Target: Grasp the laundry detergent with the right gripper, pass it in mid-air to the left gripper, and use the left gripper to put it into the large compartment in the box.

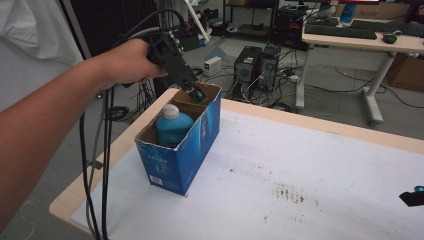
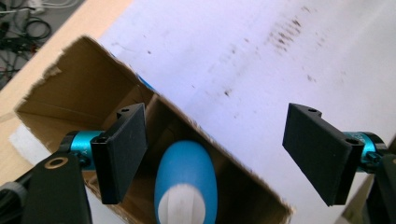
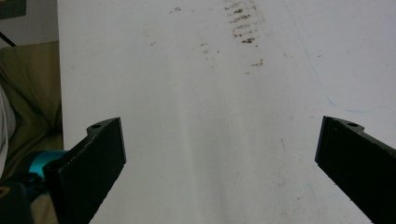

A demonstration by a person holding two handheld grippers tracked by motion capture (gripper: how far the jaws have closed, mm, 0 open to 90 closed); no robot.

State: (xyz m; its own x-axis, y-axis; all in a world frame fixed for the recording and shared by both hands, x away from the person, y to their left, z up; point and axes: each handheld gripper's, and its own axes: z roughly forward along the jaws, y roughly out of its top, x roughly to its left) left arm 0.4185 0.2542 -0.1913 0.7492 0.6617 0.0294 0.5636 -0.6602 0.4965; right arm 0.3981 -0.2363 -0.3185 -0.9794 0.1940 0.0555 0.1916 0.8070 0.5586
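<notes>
A blue cardboard box point(image 1: 186, 150) stands open-topped near the table's left edge. In its near compartment a blue bottle point(image 1: 173, 126) with a white cap stands upright. My left gripper point(image 1: 196, 93), held in a hand, points down over the box's far compartment, just above the rim. In the left gripper view the jaws of the left gripper point(image 2: 218, 112) stand apart with nothing between the pads; the bottle point(image 2: 187, 175) lies below them inside the brown-walled box point(image 2: 60, 102). My right gripper point(image 3: 222, 122) is open over bare table; it also shows as a black tip, the right gripper point(image 1: 412, 196), at the right edge.
The white table cover point(image 1: 310, 150) carries brown stains point(image 1: 289, 192) right of the box. Black cables point(image 1: 95, 165) hang from the left gripper past the table's left edge. Beyond the table are computer towers point(image 1: 257, 65) on the floor and a desk point(image 1: 360, 40) with a keyboard.
</notes>
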